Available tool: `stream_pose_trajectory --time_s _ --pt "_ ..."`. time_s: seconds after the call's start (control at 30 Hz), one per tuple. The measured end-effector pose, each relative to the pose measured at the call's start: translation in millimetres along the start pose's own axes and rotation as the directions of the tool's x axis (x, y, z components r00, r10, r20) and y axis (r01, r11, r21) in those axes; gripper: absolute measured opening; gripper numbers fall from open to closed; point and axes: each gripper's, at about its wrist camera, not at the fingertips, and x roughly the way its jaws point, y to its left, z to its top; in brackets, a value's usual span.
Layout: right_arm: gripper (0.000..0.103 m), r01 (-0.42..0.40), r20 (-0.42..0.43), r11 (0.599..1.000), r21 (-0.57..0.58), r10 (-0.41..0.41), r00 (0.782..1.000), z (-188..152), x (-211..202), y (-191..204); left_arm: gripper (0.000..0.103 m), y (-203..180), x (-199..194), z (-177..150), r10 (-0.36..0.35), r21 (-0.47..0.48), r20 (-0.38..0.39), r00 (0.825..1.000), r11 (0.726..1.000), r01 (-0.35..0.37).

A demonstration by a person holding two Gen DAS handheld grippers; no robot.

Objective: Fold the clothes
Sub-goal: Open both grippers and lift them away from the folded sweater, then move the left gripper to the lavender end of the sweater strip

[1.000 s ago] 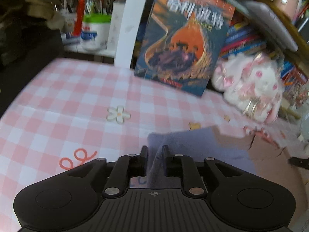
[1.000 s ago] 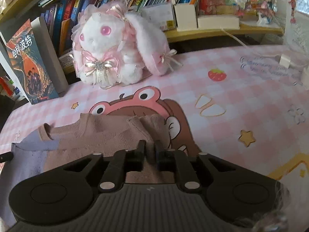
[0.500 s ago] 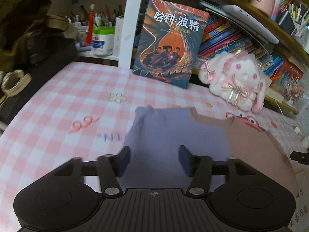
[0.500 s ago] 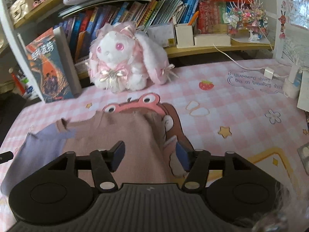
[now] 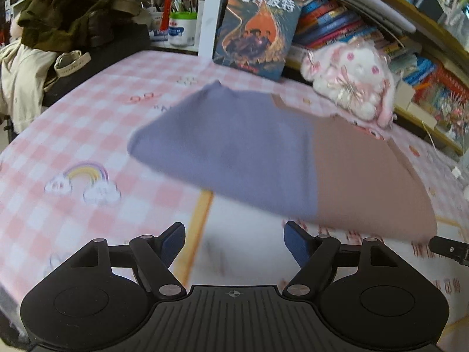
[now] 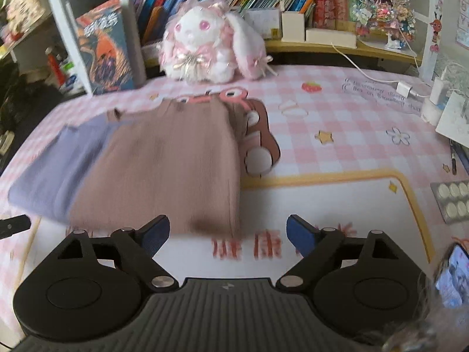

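Note:
A folded knit garment (image 5: 263,158), lilac on its left part and dusty brown on its right, lies flat on the pink checked table mat (image 5: 88,123). In the right wrist view the same garment (image 6: 164,158) shows its brown part nearest, with the lilac part to the left. My left gripper (image 5: 234,239) is open, held back from the garment's near edge with nothing between its fingers. My right gripper (image 6: 228,233) is open too, just short of the brown hem and not touching it.
A white and pink plush rabbit (image 6: 211,50) and an upright book (image 5: 258,26) stand at the back against the bookshelves. A phone (image 6: 453,275), a blister pack (image 6: 453,202) and chargers with cables (image 6: 433,94) lie at the right. Clothes are piled at the far left (image 5: 58,17).
Both grippers let go of the garment, opened wide and drew back toward me. The garment now lies flat and folded on the mat.

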Motion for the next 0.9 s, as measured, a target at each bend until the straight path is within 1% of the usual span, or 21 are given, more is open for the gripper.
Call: stream_pose_trajectory --time_s 0.13,0.23,0.33,0.57,0.67,0.8,0.9 --pt "0.087 -0.025 -0.019 0.999 -0.032 0.024 1.000 -17.3 -8.6 -4.9 0.077 -12.2 -9.0 -14.1 0.006 0.001 -0.009 1.000 1.000 -0.006" --pt "0.087 -0.035 -0.025 0.998 -0.047 0.034 0.999 -22.8 -13.1 -7.9 0.077 -19.1 -14.5 -19.6 0.009 0.006 -0.011 1.000 1.000 -0.009" --pt "0.087 -0.047 -0.025 0.997 -0.056 0.046 0.999 -26.0 -17.2 -10.0 0.081 -22.8 -18.3 -24.1 0.017 0.010 -0.015 1.000 1.000 -0.017" --pt "0.089 -0.039 -0.039 0.998 -0.055 0.036 0.999 -33.1 -19.4 -8.2 0.084 -24.7 -21.4 -32.6 0.033 0.016 -0.035 0.999 0.999 -0.033" --pt "0.091 -0.034 -0.046 0.998 -0.054 0.032 0.998 -36.1 -20.3 -7.4 0.087 -22.9 -22.2 -35.2 0.038 0.024 -0.046 0.998 0.999 -0.037" --pt "0.094 -0.029 -0.054 0.998 -0.054 0.026 0.998 -40.1 -21.4 -6.3 0.088 -19.1 -22.3 -40.2 0.044 0.017 -0.065 0.997 0.999 -0.043" --pt "0.096 -0.025 -0.057 0.999 -0.046 0.022 0.998 -41.5 -21.5 -1.2 0.088 -21.5 -22.4 -40.3 0.025 0.061 -0.070 0.997 0.998 -0.021"
